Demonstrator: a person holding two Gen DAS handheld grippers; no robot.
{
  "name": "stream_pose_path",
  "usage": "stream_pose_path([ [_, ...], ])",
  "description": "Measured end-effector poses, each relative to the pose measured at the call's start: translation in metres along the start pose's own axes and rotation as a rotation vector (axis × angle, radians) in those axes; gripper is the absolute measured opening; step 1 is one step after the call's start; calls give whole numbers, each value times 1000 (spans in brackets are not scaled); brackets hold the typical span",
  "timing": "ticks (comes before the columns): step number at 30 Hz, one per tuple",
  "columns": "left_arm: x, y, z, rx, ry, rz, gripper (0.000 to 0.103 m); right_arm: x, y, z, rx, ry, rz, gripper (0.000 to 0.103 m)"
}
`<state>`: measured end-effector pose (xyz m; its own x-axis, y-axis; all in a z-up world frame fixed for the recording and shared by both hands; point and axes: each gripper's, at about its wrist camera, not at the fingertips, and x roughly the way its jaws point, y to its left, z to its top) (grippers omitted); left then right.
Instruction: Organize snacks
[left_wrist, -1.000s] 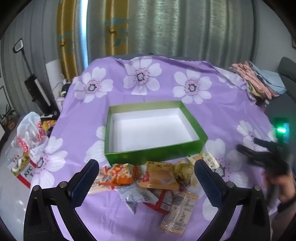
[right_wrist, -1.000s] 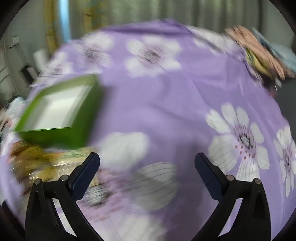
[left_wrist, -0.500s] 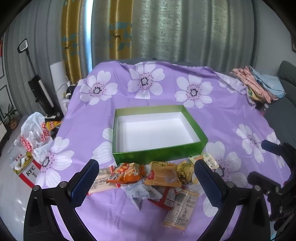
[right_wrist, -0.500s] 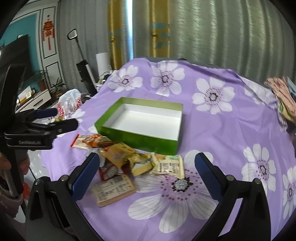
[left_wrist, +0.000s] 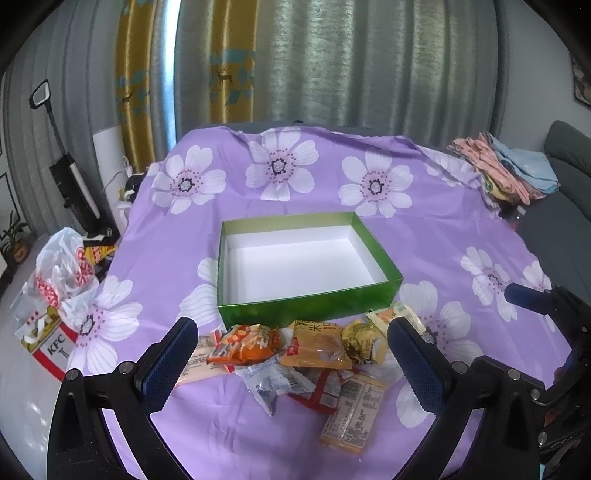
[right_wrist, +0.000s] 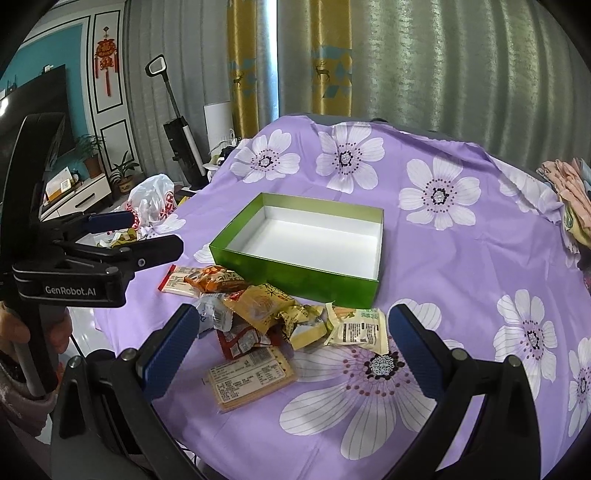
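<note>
Left wrist view, w/ the green box (left_wrist: 308, 308) as landmark: far left of it a KFC bag (left_wrist: 55, 284) on the floor; left gripper (left_wrist: 291, 356) hangs spread wide, holding nothing, over the snack pile (left_wrist: 314, 354) lying just in front of the box's near wall. Box sits on the purple floral cloth (left_wrist: 443, 229), inside bare white. Right of the box, right gripper (right_wrist: 288, 345) also gapes wide, nothing btwn its fingers; folded clothes (left_wrist: 506, 173) far right behind.
</note>
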<state>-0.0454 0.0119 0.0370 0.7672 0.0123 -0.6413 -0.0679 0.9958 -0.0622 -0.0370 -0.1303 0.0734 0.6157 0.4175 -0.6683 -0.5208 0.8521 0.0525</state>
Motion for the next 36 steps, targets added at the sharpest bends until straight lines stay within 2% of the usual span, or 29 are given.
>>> stream_pose_path([
  [36,2,-9,-10,8,13,-13,102,0,3,-4,0,11,17,103],
])
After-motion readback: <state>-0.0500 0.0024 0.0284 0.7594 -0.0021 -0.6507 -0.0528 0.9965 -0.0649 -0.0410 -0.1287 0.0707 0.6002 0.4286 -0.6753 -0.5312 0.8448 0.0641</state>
